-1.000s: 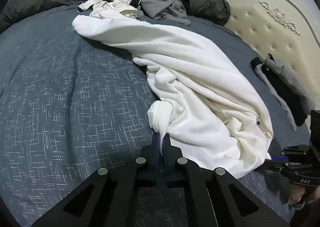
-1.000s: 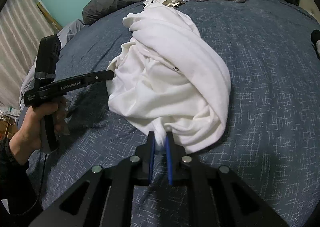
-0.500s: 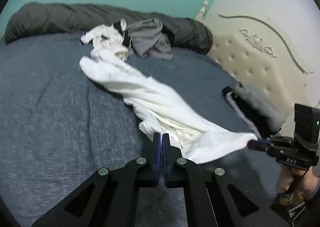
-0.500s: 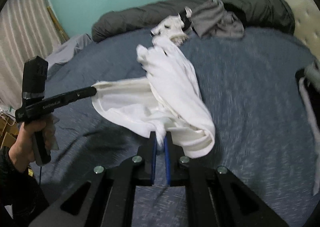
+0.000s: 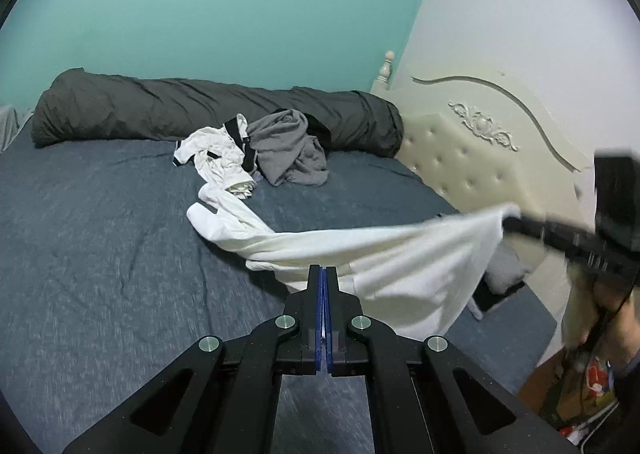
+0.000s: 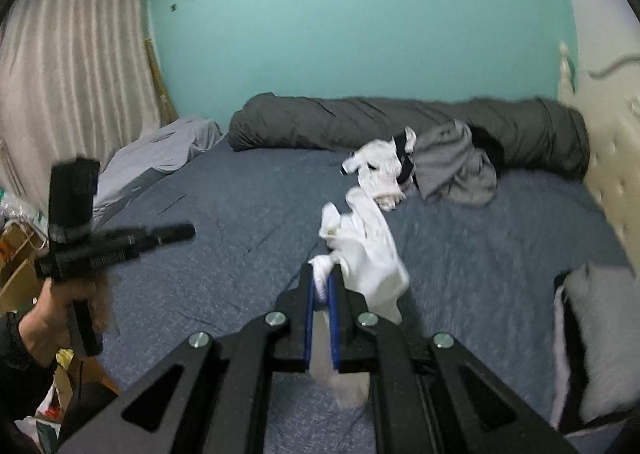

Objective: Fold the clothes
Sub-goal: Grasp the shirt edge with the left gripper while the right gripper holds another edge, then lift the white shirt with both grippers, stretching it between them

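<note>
Both tools are up over the bed: the left tool (image 5: 323, 274) has its 2 blue-lined black fingers pressed flat together, and whether any cloth is caught between the tips I cannot tell, though the white garment (image 5: 384, 254) sits right against them. From the right wrist view that same left tool (image 6: 176, 232) looks clear of the cloth, gripped by a hand (image 6: 52, 318). The right tool (image 6: 321, 284) pinches a bunched wad of the white garment (image 6: 368, 250), soft knit fabric squeezed between its blue pads and spilling below them. The garment hangs in a slack, stretched sheet from that grip, its far end trailing in a twisted rope onto the bed (image 5: 100, 234), whose cover is a dark blue, flecked weave. Beyond lie a crumpled white piece with black trim (image 5: 216, 157) and a rumpled grey garment (image 5: 292, 151), touching each other, in front of a long dark grey rolled duvet (image 5: 180, 113). A cream tufted headboard (image 5: 472, 157) with carved scrollwork stands at the right.
</note>
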The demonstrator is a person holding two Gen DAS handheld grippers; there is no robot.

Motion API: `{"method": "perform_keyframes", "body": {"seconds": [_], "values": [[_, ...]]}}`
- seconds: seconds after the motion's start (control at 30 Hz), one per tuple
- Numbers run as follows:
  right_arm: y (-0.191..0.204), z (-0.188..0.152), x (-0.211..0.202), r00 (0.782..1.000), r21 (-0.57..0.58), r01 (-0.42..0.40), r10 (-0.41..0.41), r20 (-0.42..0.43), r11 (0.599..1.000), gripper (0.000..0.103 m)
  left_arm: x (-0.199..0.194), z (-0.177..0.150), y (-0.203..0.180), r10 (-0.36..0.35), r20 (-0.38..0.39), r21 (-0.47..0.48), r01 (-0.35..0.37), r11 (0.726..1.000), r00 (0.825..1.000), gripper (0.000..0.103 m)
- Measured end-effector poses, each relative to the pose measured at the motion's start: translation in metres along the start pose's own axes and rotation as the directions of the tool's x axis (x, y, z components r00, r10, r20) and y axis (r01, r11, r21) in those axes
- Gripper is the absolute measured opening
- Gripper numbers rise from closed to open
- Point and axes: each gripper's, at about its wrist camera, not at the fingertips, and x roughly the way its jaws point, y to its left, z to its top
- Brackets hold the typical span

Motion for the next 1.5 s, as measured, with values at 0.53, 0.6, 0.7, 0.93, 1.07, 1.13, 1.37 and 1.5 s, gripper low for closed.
{"method": "perform_keyframes", "body": {"seconds": [0.53, 0.6, 0.7, 0.93, 1.07, 1.13, 1.37, 1.5], "values": [[0.079, 0.092, -0.047, 0.998, -0.122, -0.047, 0.050, 0.026, 0.991, 0.006, -0.074, -0.023, -0.029, -0.067, -0.017, 0.010, 0.067, 0.998, 0.998, 0.000], [0.082, 0.082, -0.033, 0.999, -0.122, -0.040, 0.039, -0.013, 0.992, 0.006, -0.070, -0.032, -0.025, -0.058, -0.045, 0.017, 0.059, 0.998, 0.997, 0.001], [0.082, 0.064, -0.018, 0.998, -0.097, -0.049, 0.045, -0.043, 0.994, 0.006, -0.061, -0.046, -0.016, -0.048, -0.082, 0.025, 0.050, 0.998, 0.995, 0.005], [0.080, 0.041, -0.012, 0.996, -0.084, -0.062, 0.057, -0.065, 0.995, 0.006, -0.026, -0.074, 0.009, -0.029, -0.138, -0.004, 0.028, 1.000, 0.990, 0.024], [0.079, 0.032, -0.012, 0.995, -0.081, -0.069, 0.063, -0.071, 0.994, 0.006, -0.006, -0.086, 0.015, -0.053, -0.165, -0.041, 0.047, 0.998, 0.985, 0.030], [0.078, 0.027, -0.012, 0.995, -0.093, -0.072, 0.065, -0.077, 0.993, 0.006, 0.007, -0.092, 0.019, -0.073, -0.180, -0.069, 0.061, 0.996, 0.981, 0.036], [0.064, 0.005, -0.009, 0.993, -0.092, -0.070, 0.060, -0.102, 0.993, 0.006, 0.041, -0.115, 0.026, -0.117, -0.236, -0.124, 0.089, 0.988, 0.965, 0.044], [0.057, -0.003, -0.009, 0.992, -0.089, -0.079, 0.069, -0.102, 0.993, 0.006, 0.059, -0.130, 0.026, -0.151, -0.272, -0.165, 0.109, 0.980, 0.950, 0.048]]}}
